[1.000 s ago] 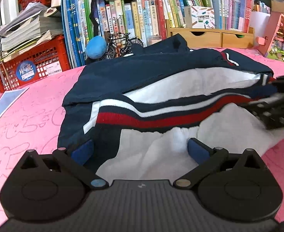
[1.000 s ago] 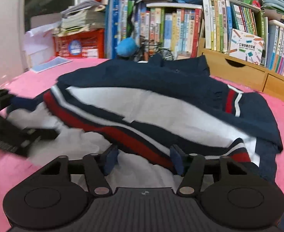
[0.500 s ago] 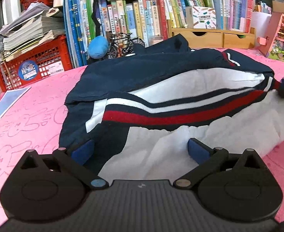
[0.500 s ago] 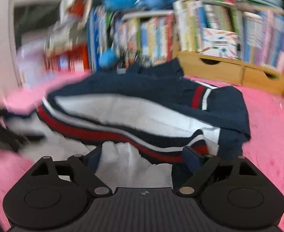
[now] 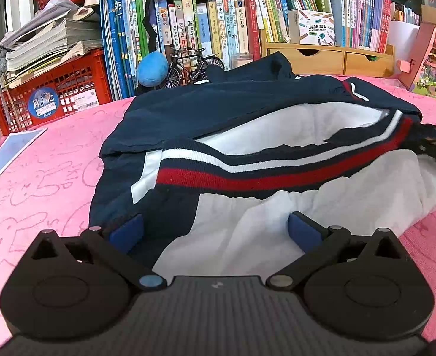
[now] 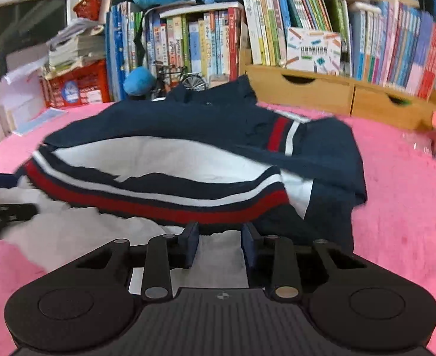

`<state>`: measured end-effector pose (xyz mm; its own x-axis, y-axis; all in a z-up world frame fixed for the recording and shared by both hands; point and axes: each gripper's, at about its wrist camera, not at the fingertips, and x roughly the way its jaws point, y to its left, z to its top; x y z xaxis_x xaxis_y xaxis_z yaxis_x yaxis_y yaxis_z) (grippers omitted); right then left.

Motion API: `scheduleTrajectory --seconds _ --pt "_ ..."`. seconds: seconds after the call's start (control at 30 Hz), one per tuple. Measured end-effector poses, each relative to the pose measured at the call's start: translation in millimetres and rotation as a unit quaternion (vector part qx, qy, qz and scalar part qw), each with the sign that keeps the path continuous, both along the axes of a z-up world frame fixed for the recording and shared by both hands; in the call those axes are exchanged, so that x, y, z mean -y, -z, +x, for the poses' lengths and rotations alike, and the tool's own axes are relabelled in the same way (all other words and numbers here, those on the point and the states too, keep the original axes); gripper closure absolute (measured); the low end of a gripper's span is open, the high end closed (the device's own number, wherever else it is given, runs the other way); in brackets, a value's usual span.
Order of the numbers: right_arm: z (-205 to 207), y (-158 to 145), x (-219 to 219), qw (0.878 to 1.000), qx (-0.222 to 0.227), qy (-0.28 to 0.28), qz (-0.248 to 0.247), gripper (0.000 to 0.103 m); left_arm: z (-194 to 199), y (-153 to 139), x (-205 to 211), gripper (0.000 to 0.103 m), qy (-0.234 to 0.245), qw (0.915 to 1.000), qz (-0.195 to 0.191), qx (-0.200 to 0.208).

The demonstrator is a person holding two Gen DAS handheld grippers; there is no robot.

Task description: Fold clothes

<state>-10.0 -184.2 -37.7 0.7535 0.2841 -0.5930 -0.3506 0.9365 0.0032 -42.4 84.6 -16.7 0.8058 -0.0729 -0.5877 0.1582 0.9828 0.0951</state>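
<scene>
Jacket (image 5: 247, 124) is seen rumpled on the pink worktop (image 5: 39, 184), left tool (image 5: 215, 231) spread wide over its white lining. Right tool (image 6: 220, 244), narrowed but unclosed, straddles the hem; both layers should be pinched squarely.

Even, bright indoor light fills both views, with only soft shadows under the jacket (image 5: 247, 124) folds. The left wrist view is sharp. The right wrist view is smeared, probably by motion, blurring the books (image 6: 396, 41). Fisheye distortion bends the edges, and the corners go dark.
</scene>
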Motion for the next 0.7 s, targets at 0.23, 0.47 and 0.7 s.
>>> scheduleTrajectory --seconds 0.23,0.47,0.7 --pt "0.7 -1.5 1.4 1.0 0.009 0.007 -0.016 0.067 1.3 0.2 -0.3 0.0 0.0 1.0 -0.005 -0.003" --pt "-14.6 -21.6 43.4 0.997 -0.003 0.039 0.061 0.064 1.1 0.2 -1.0 0.0 0.001 1.0 -0.007 -0.002" --pt "-50.8 -31.7 21.3 0.992 -0.006 -0.025 0.12 0.06 4.3 -0.1 -1.6 0.0 0.0 0.9999 -0.012 -0.005"
